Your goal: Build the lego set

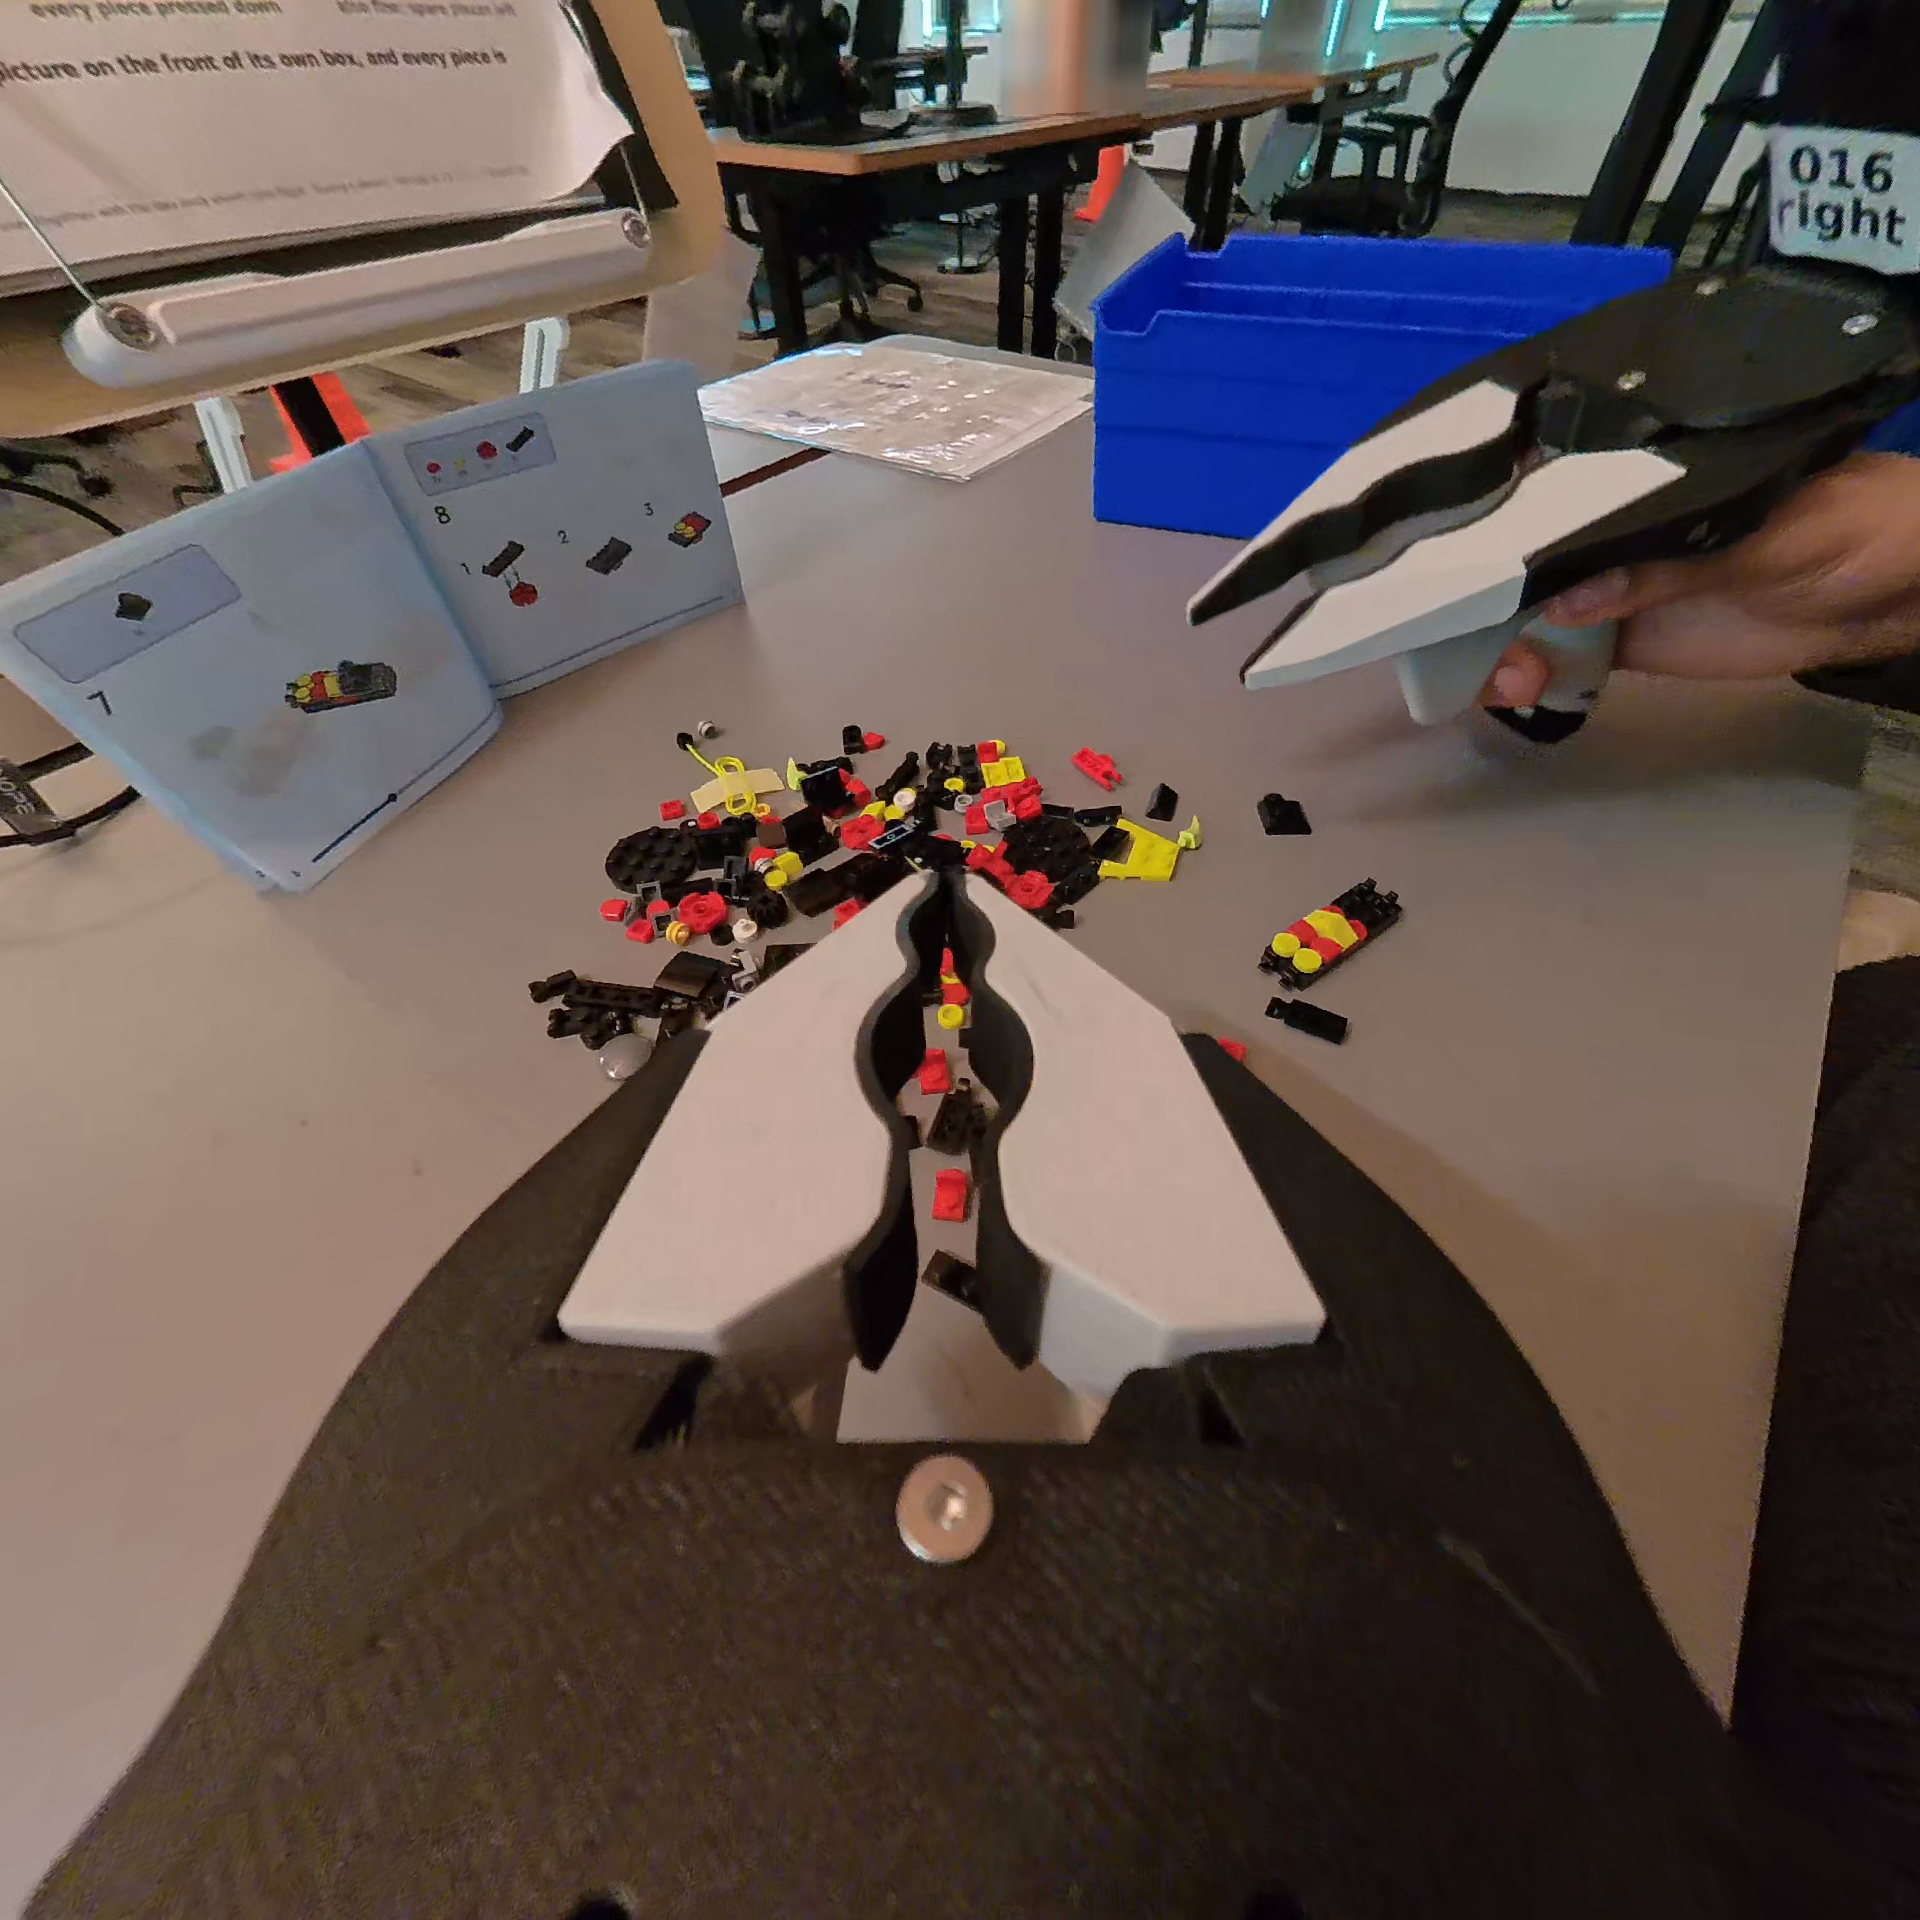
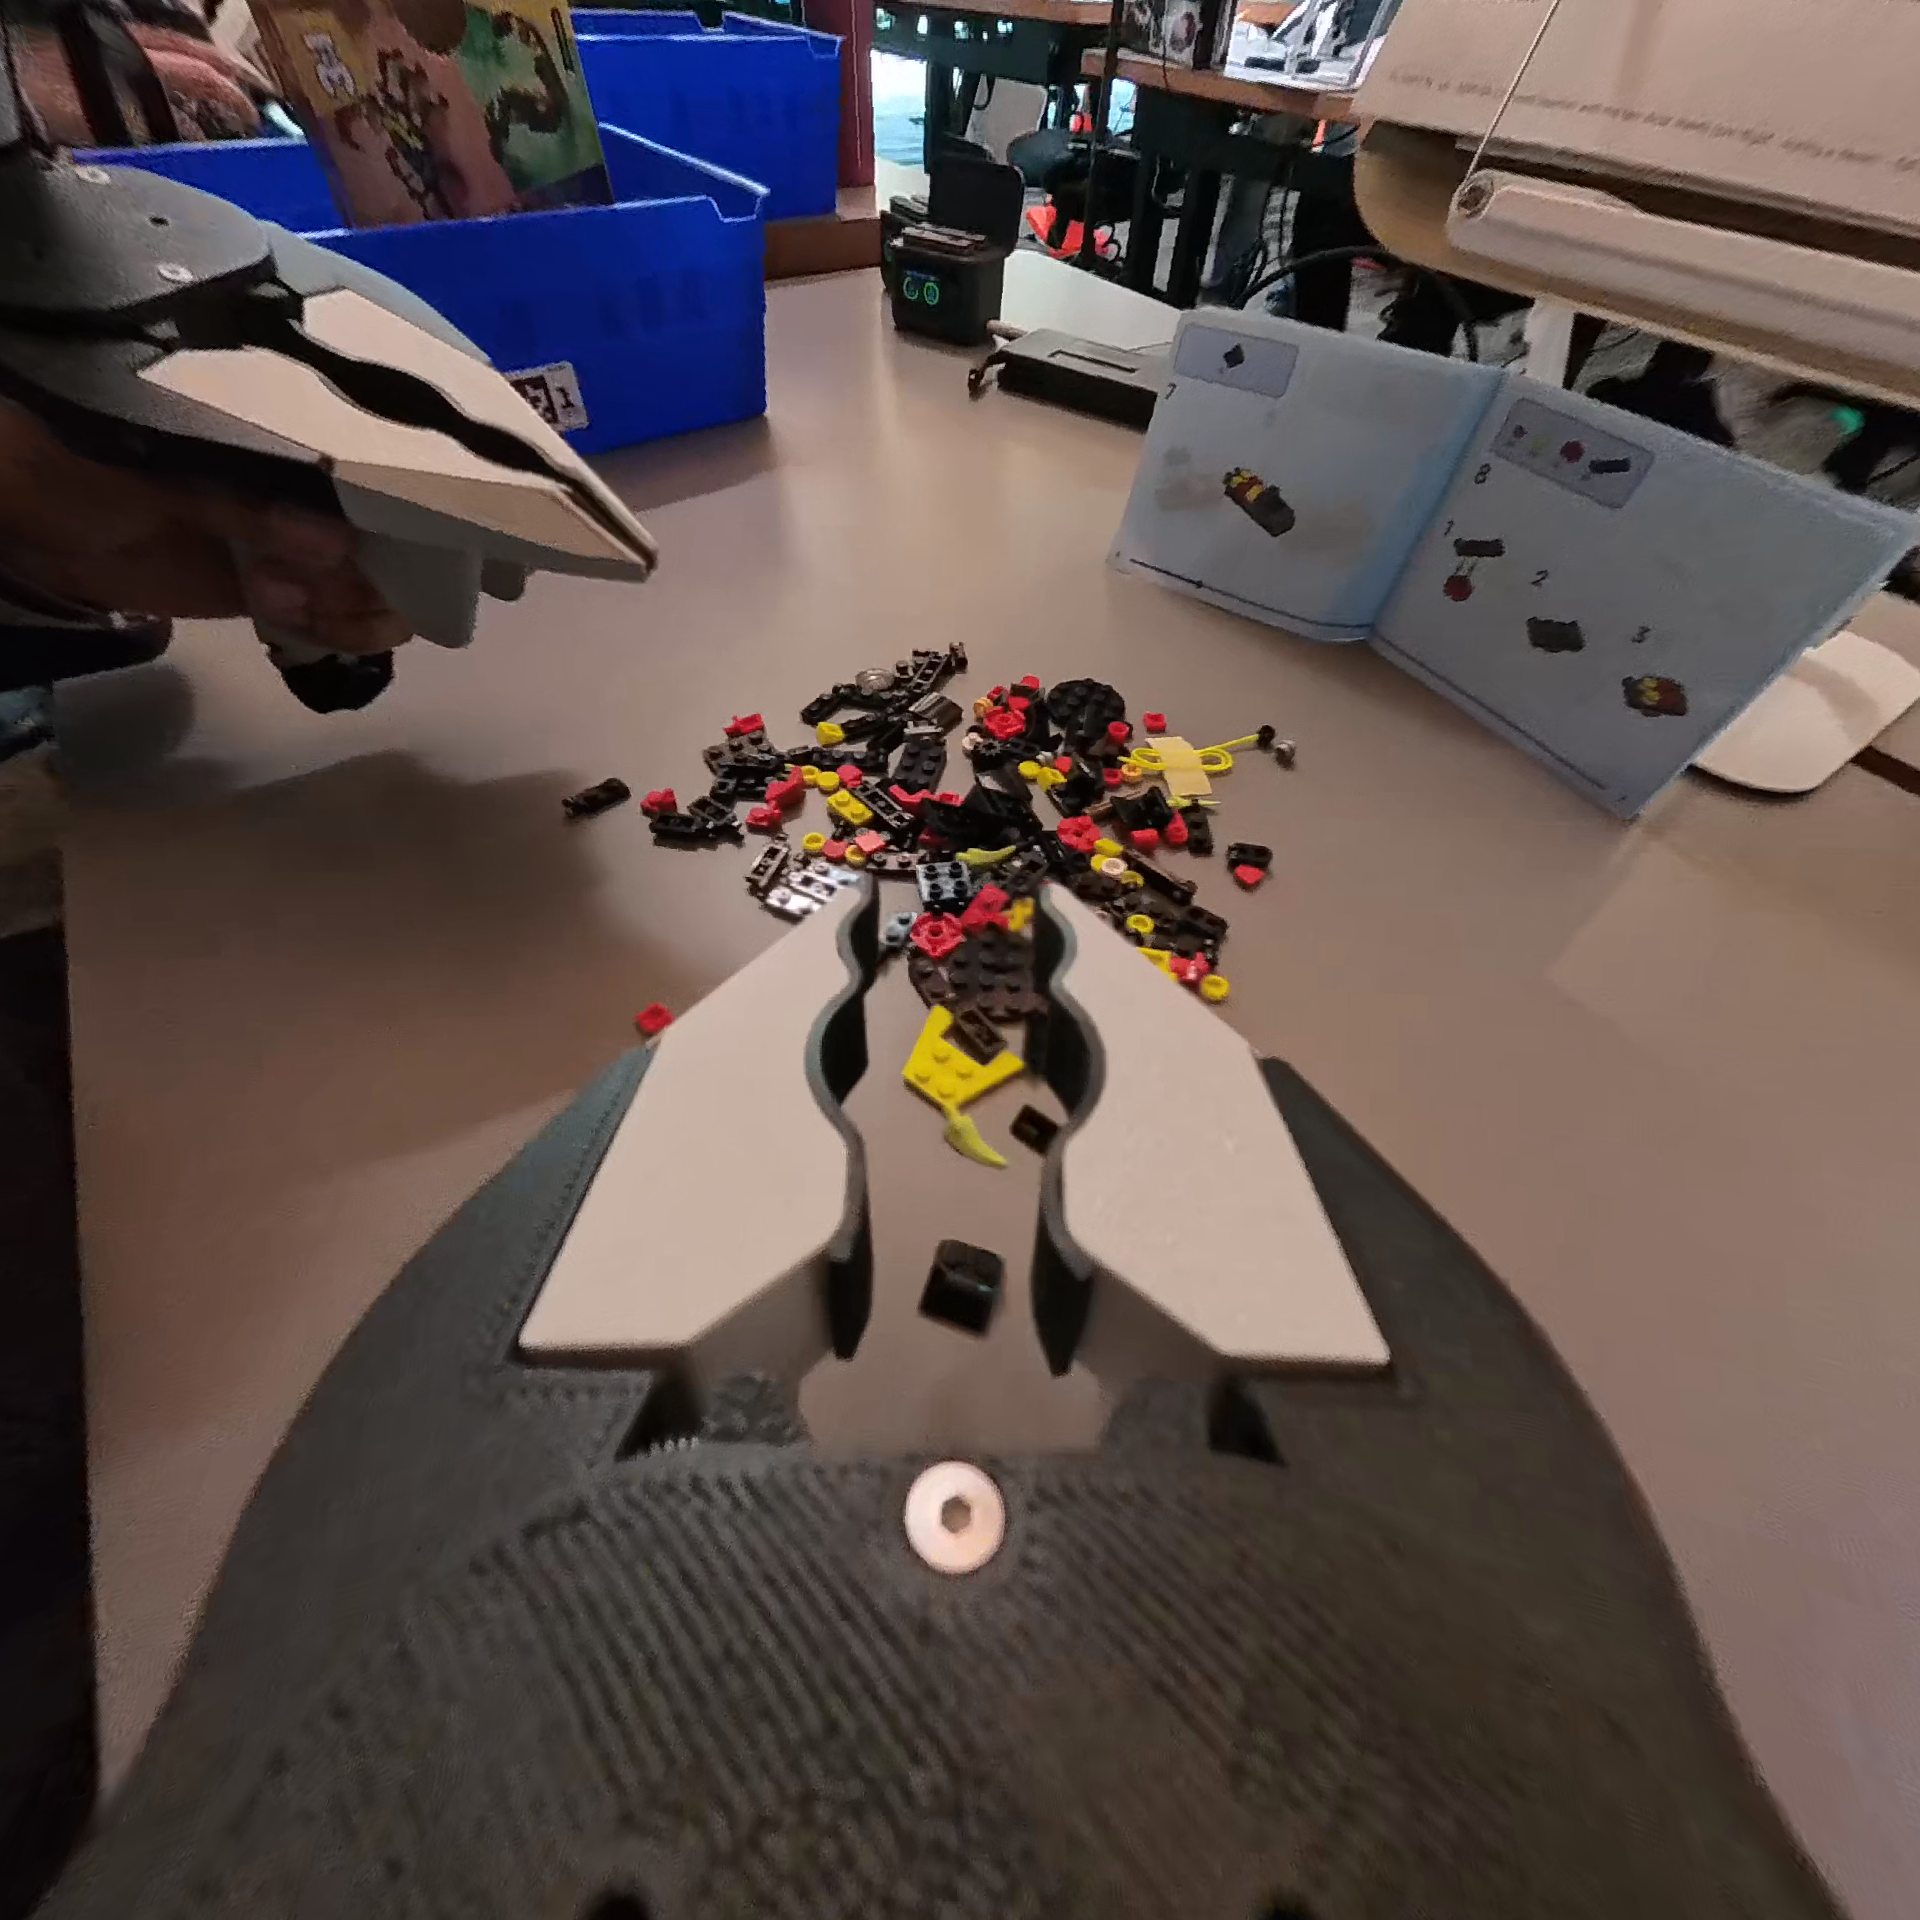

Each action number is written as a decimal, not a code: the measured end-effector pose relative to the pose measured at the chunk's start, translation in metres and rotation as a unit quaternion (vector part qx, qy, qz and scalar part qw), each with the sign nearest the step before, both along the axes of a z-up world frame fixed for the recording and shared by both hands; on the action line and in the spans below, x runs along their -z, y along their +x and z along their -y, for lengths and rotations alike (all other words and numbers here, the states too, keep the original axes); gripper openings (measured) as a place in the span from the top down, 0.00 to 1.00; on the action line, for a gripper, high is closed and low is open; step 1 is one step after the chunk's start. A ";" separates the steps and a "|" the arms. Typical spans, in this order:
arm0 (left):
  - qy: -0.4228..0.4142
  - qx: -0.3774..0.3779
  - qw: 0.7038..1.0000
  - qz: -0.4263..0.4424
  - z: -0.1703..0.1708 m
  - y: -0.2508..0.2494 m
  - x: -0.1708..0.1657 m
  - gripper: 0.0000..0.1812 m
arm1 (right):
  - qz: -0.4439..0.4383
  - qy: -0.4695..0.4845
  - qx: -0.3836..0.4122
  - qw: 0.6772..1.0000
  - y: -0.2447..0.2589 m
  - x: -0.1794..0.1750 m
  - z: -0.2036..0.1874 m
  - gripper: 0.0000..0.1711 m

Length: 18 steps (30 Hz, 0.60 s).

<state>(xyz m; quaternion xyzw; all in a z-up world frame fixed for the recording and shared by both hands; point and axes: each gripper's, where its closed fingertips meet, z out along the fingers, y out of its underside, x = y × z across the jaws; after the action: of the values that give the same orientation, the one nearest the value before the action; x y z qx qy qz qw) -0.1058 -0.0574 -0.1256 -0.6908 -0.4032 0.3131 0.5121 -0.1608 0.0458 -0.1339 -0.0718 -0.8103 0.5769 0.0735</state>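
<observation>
A pile of small black, red and yellow lego pieces lies on the grey table; it also shows in the right wrist view. A part-built black model with red and yellow studs sits to the right of the pile. My left gripper hovers over the pile's near edge with its fingertips together; in the right wrist view I see no piece at its tips. My right gripper is open above the pile, with nothing held; it also shows in the left wrist view.
An open instruction booklet stands behind the pile. A blue bin and a clear plastic bag are at the back. A picture box stands in a bin. Loose black pieces lie near the model. My hands' fingertips stand some 12 cm from each other.
</observation>
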 end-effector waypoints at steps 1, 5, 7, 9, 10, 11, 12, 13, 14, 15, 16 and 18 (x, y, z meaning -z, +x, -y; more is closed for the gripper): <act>-0.003 0.001 1.000 -0.001 -0.001 0.000 0.000 1.00 | -0.012 0.003 0.005 1.000 -0.004 -0.002 -0.004 0.84; -0.011 0.006 1.000 -0.004 -0.002 0.001 0.000 1.00 | -0.031 0.051 0.005 0.998 -0.016 0.003 -0.026 0.81; -0.010 0.007 1.000 -0.001 -0.002 0.001 0.001 1.00 | 0.006 0.144 0.009 0.989 -0.020 0.031 -0.045 0.80; -0.010 0.006 1.000 0.003 -0.001 0.001 0.003 1.00 | 0.053 0.196 0.009 0.979 -0.017 0.047 -0.057 0.81; -0.010 0.006 1.000 0.004 -0.001 0.001 0.003 1.00 | 0.066 0.202 0.005 0.977 -0.013 0.049 -0.059 0.82; -0.012 0.006 1.000 0.005 -0.001 0.001 0.004 1.00 | 0.072 0.203 0.002 0.976 -0.010 0.048 -0.059 0.83; -0.015 0.005 1.000 0.006 -0.001 0.001 0.005 1.00 | 0.074 0.207 -0.002 0.976 -0.006 0.048 -0.058 0.83; -0.021 0.001 1.000 0.010 0.000 0.000 0.007 1.00 | 0.072 0.216 -0.005 0.974 -0.003 0.050 -0.057 0.84; -0.028 -0.004 0.999 0.015 0.002 0.000 0.009 1.00 | 0.068 0.226 -0.006 0.972 0.000 0.053 -0.056 0.85; -0.033 -0.007 0.999 0.020 0.003 -0.001 0.012 1.00 | 0.063 0.237 -0.007 0.969 0.002 0.058 -0.055 0.85; -0.035 -0.008 0.999 0.025 0.003 -0.001 0.015 1.00 | 0.060 0.247 -0.007 0.967 0.004 0.063 -0.054 0.85; -0.028 -0.003 0.999 0.035 0.001 -0.001 0.018 1.00 | 0.057 0.262 -0.004 0.963 0.005 0.072 -0.053 0.82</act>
<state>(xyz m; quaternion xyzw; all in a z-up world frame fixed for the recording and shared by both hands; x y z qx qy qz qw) -0.1065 -0.0580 -0.1432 -0.7142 -0.4137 0.3014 0.4775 -0.1555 0.0985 -0.2058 -0.0800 -0.9362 0.3397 0.0413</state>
